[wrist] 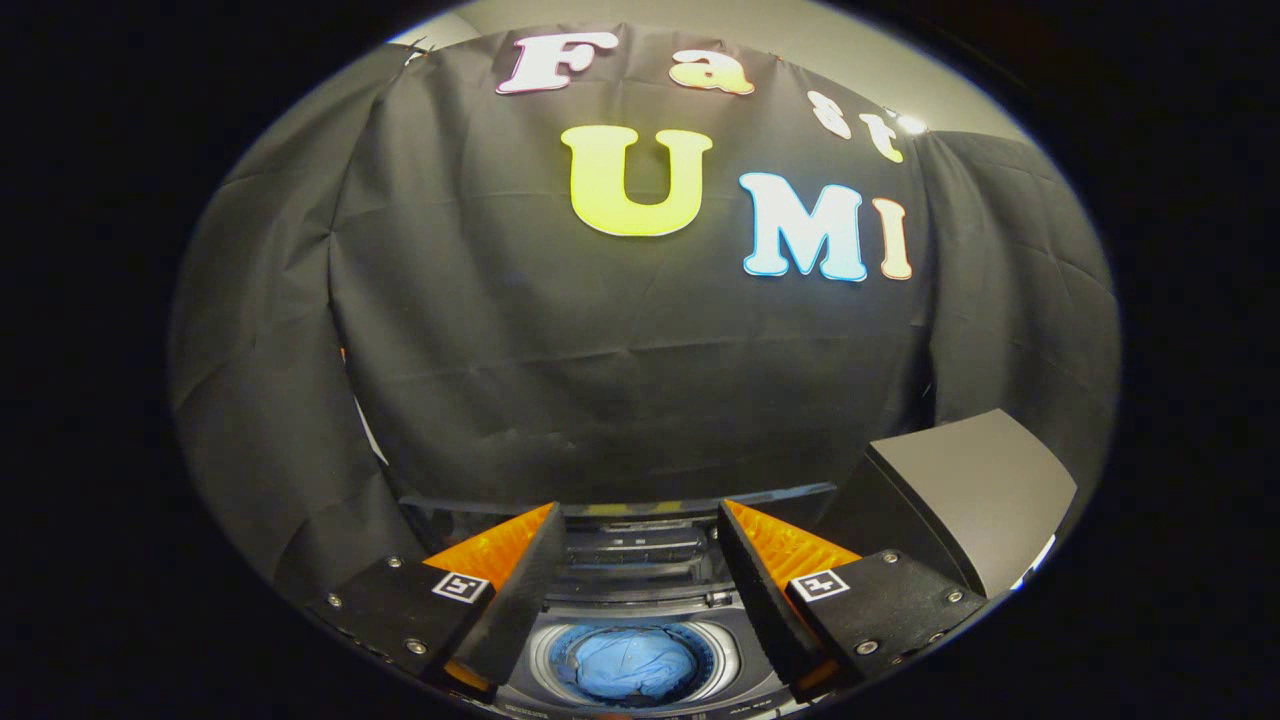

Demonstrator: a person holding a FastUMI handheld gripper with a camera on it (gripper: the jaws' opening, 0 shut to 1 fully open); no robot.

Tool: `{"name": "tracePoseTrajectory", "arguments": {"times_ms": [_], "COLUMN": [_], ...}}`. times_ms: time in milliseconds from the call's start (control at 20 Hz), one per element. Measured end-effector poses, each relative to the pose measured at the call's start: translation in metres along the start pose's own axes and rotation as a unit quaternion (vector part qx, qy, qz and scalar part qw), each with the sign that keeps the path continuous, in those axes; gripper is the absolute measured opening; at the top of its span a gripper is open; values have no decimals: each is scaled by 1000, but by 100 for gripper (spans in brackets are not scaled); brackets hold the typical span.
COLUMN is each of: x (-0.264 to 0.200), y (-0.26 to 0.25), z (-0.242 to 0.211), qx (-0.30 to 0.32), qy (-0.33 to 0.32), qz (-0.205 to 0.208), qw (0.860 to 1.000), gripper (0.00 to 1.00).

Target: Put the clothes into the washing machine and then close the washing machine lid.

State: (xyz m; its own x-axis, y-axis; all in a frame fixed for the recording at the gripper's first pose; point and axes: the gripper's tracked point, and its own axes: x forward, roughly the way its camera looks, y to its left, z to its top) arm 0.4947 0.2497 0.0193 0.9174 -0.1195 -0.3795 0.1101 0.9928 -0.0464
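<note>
Both fingers of the gripper (636,590) stand spread apart and hold nothing, hovering above the washing machine (640,690). Between them, lower down, the blue clothes (628,664) already lie inside the drum. I judge the loading step done; next the raised lid (620,505) behind the opening must be pulled down.

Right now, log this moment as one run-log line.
gripper: open, holding nothing, above washing machine | blue clothes: in drum, between the fingers | lid: raised, not yet closed

Low centre of your frame: blue clothes (632,664), crumpled, lie inside the washing machine (640,600) drum. Its lid (620,503) stands raised behind the opening.
</note>
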Motion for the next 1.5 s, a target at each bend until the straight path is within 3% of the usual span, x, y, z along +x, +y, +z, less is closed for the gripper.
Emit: {"name": "tracePoseTrajectory", "arguments": {"times_ms": [450, 700, 1100, 1500], "x": [76, 106, 120, 117], "y": [-11, -2, -3, -2], "z": [14, -7, -31, -32], "qx": [17, 8, -5, -4], "qy": [6, 48, 87, 65], "qz": [-10, 7, 6, 10], "qw": [1000, 999, 996, 998], "gripper": [94, 94, 94, 95]}}
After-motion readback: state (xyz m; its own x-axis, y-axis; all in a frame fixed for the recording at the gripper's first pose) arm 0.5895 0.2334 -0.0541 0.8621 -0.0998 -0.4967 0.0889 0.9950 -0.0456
